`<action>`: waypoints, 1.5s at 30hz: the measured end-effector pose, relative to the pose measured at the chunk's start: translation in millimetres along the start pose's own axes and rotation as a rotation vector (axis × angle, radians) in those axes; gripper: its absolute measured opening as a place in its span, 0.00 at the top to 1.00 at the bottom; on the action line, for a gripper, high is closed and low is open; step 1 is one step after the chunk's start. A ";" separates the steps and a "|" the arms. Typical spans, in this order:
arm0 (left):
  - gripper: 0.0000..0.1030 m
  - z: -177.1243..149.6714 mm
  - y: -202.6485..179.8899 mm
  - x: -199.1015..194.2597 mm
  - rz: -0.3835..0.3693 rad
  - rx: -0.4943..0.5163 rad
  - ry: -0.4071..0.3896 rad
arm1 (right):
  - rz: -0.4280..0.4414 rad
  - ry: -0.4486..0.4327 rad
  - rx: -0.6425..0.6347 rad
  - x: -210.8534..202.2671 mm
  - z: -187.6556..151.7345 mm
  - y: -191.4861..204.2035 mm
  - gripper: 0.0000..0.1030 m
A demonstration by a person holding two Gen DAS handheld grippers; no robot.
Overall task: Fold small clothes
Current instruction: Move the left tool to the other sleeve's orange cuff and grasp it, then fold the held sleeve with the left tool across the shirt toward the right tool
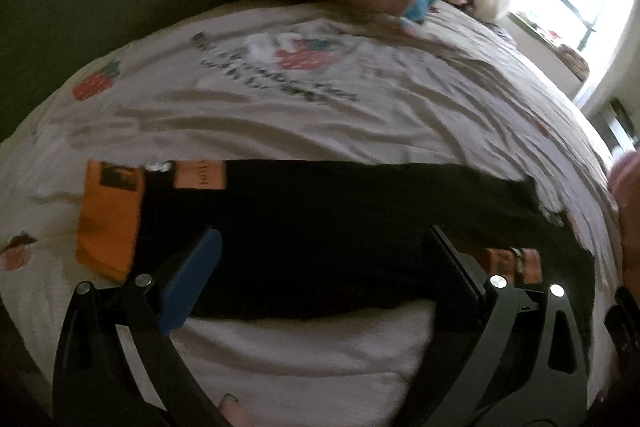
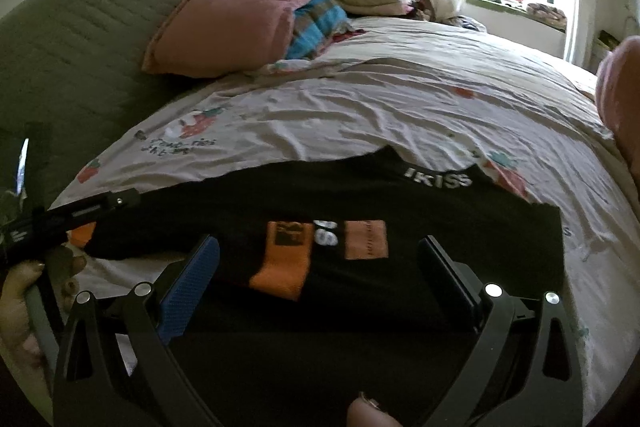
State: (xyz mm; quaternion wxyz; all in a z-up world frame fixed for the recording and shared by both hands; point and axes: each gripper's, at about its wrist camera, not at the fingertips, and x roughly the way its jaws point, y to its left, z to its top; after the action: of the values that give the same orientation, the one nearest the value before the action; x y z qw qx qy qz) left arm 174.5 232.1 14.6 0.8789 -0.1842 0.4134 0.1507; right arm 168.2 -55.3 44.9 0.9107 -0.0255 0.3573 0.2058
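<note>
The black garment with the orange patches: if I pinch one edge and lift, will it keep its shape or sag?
Probably sag: the black garment lies limp and flat on the wrinkled bedsheet, so it looks like soft, thin fabric. Likely light, so one pinch should carry it. It may drag the loose sheet slightly if pushed. Both the left claw and right claw are open over it.
</note>
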 end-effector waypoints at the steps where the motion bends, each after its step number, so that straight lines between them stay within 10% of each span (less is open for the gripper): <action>1: 0.09 1.8 8.1 2.1 0.025 -0.022 0.002 | 0.007 -0.002 -0.005 0.5 0.9 3.5 0.04; 16: 0.09 18.4 89.4 7.8 0.252 -0.149 -0.015 | 0.106 0.035 -0.091 18.5 4.4 63.5 0.04; 28: 0.09 16.3 129.4 25.6 0.267 -0.233 0.044 | 0.195 0.073 -0.162 35.8 -3.7 112.5 0.04; 38: 0.89 17.2 128.8 24.9 0.135 -0.240 0.031 | 0.216 0.101 -0.119 45.2 -16.4 115.3 0.04; 45: 0.94 20.0 112.7 -5.2 -0.085 -0.233 -0.045 | 0.182 0.099 -0.050 41.7 -24.3 89.4 0.04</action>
State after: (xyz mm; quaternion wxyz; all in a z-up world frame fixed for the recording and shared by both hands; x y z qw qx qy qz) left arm 137.7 340.4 8.0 0.8662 -0.2990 0.3652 0.1642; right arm 145.0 36.6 8.3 0.8685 -0.0259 0.3975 0.2951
